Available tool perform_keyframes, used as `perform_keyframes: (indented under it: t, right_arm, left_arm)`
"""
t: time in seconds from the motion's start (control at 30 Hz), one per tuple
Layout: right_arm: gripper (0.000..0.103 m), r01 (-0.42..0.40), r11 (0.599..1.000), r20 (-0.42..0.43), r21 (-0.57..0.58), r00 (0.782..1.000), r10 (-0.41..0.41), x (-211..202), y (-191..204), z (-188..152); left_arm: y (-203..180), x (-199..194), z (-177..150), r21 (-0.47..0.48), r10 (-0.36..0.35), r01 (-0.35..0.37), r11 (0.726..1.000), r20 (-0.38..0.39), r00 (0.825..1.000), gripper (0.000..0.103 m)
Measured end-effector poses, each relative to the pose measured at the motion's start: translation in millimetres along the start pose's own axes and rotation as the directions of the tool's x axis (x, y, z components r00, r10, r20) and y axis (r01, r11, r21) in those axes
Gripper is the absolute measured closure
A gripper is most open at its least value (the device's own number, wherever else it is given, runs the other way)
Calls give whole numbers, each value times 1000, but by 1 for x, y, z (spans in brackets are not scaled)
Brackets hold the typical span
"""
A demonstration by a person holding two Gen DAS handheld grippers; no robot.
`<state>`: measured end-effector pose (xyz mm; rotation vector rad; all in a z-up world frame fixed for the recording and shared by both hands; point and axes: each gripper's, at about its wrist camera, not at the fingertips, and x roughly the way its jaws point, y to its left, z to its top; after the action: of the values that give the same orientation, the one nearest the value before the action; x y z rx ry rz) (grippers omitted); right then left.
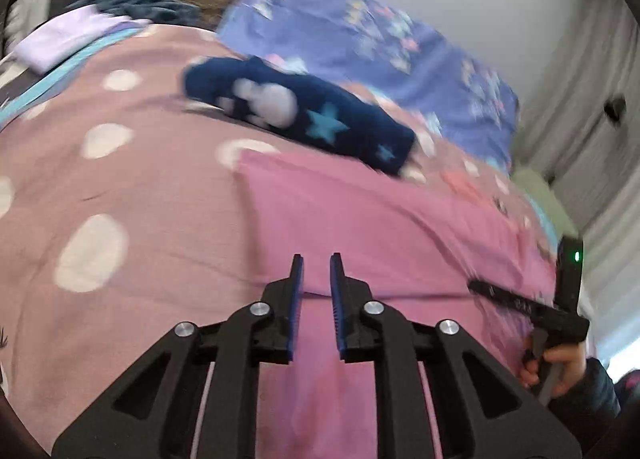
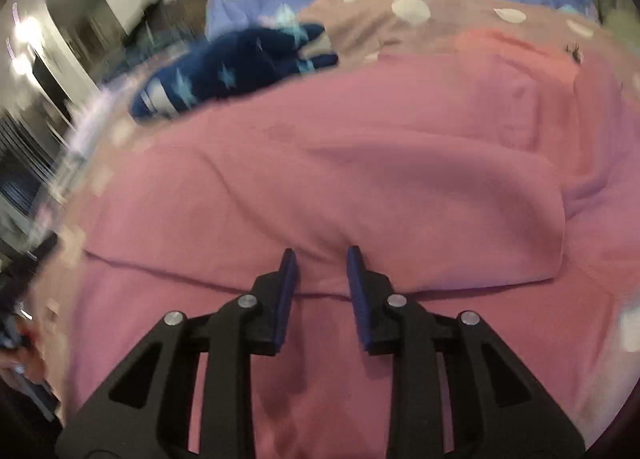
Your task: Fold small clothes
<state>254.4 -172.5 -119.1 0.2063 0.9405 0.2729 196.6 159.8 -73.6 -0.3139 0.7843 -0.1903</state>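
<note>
Part-folded pink garment lies on the spotted bedspread; left gripper and right gripper, jaws apart and empty, hover above. Navy garment waits at twelve o'clock, unfolded.

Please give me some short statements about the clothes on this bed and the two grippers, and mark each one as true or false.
1. A pink garment lies in front of both grippers. True.
2. The dark blue garment has yellow stripes. False: it shows light blue stars and a white patch.
3. The bedcover is dusty pink with pale dots. True.
4. The left gripper holds the dark blue garment. False: nothing is between its fingers.
5. The right gripper has a gap between its fingers. True.
</note>
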Motion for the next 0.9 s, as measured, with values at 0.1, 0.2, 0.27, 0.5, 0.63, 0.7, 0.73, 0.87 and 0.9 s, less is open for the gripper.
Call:
perform_keyframes:
  t: [0.1,0.2,0.27,0.5,0.63,0.7,0.73,0.87,0.9]
  right_arm:
    - [59,17,999,2,-39,1000,-17,0,11,-1]
    - [67,66,992,21,-107,998,-64,-14,23,-6]
    - [70,55,993,45,-101,998,-50,-38,15,-9]
    - [64,434,899,280,-59,872,-402,-159,-83,-17]
    - [64,448,868,202,214,849,-488,-195,-160,-13]
    - [64,418,867,168,269,867,-470,-198,-183,-14]
    - [64,417,862,144,288,871,-469,-195,-191,-15]
    - [77,385,853,69,352,898,-434,-179,-209,-20]
    - [90,369,854,60,367,907,-418,-179,-212,-22]
  left_arm:
    - [-41,22,7,123,57,-51,991,-51,997,88]
    - [-58,45,13,124,54,-47,991,-54,997,88]
    - [-63,69,10,145,52,-40,989,-76,996,85]
    - [-60,102,-11,201,105,-85,976,-93,990,81]
    - [-54,103,-10,174,74,-57,983,-96,993,80]
    - [-55,98,-10,165,62,-46,985,-96,993,79]
    - [-55,97,-10,159,53,-37,987,-96,994,78]
    - [-57,95,-11,156,21,-6,988,-98,995,69]
    - [-58,95,-11,162,19,-3,987,-98,995,69]
